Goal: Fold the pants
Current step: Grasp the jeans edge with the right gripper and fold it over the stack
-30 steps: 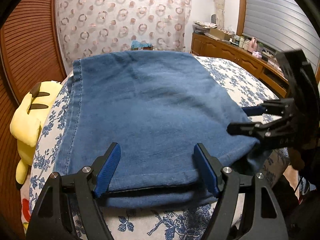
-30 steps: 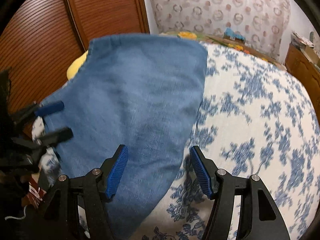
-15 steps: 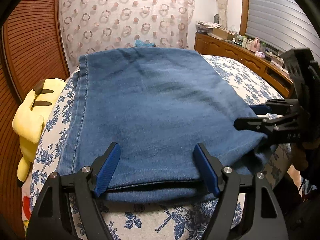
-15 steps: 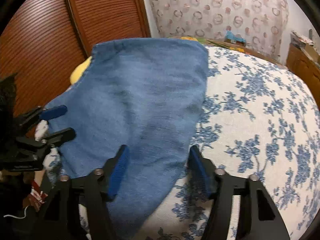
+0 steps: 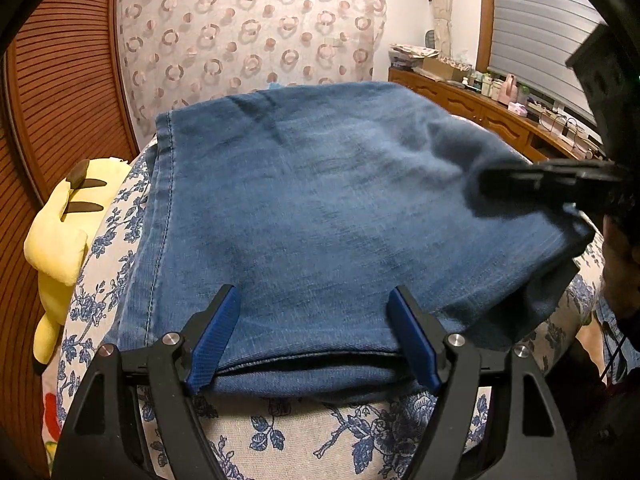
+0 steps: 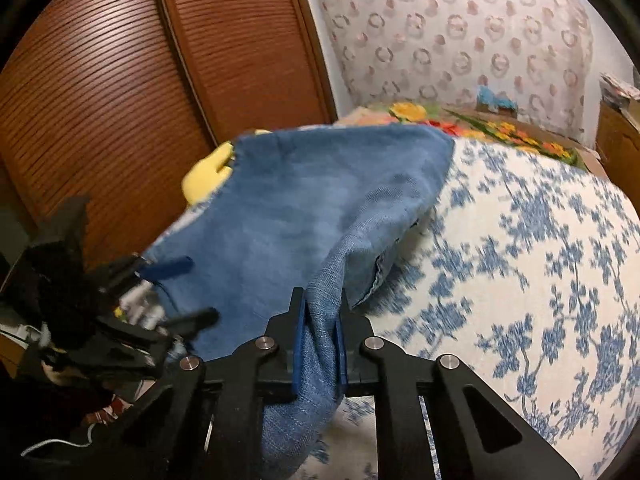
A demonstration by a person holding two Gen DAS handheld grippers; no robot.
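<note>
Blue denim pants (image 5: 320,200) lie folded on the bed, their near hem facing me. My left gripper (image 5: 314,296) stands open over that hem, its blue pads on either side of the cloth and apart from it. My right gripper (image 6: 320,304) is closing its jaws on the right edge of the pants (image 6: 300,220), and a bunched fold of denim is pinched between the pads and lifted a little. From the left wrist view the right gripper (image 5: 520,176) shows as a dark blurred bar at the pants' right corner. The left gripper (image 6: 192,290) appears at the left of the right wrist view.
The bed cover (image 6: 520,260) is white with blue flowers and stretches to the right of the pants. A yellow plush toy (image 5: 68,220) lies at the left edge by the brown slatted door (image 6: 120,100). A wooden sideboard (image 5: 480,112) with small items runs along the right wall.
The right gripper's jaws came together on the pants' right edge and rose, which pulled the denim up into a fold. The left gripper stayed open over the near hem.
</note>
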